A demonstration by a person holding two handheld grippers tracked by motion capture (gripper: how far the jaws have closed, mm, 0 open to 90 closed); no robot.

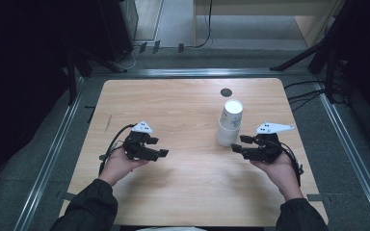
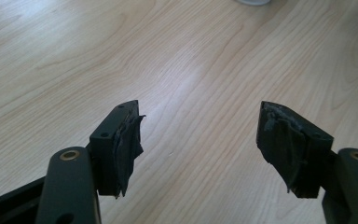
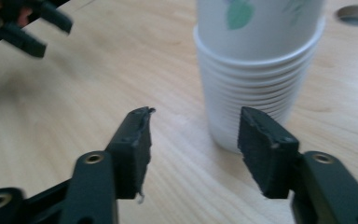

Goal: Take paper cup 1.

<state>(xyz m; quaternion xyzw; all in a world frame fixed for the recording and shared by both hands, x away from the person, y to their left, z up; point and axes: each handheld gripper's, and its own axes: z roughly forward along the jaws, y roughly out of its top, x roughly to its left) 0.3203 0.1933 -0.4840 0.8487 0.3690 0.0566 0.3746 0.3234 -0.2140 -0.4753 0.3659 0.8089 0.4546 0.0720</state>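
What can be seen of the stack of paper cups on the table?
The stack of paper cups is white, nested upside down, many rims ringed tightly at its lower part, a flat closed base on top. A green leaf print marks the outermost cup. It leans slightly, standing on the light wooden table, right of centre, just short of a round dark hole. Nothing grips it: the right claw sits open close beside it, jaws apart and clear of its wall.

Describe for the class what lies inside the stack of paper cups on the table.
In the high view the stack of paper cups stands upside down, a closed white base on top. The right gripper view shows many nested rims low on it. What lies inside is covered by the walls.
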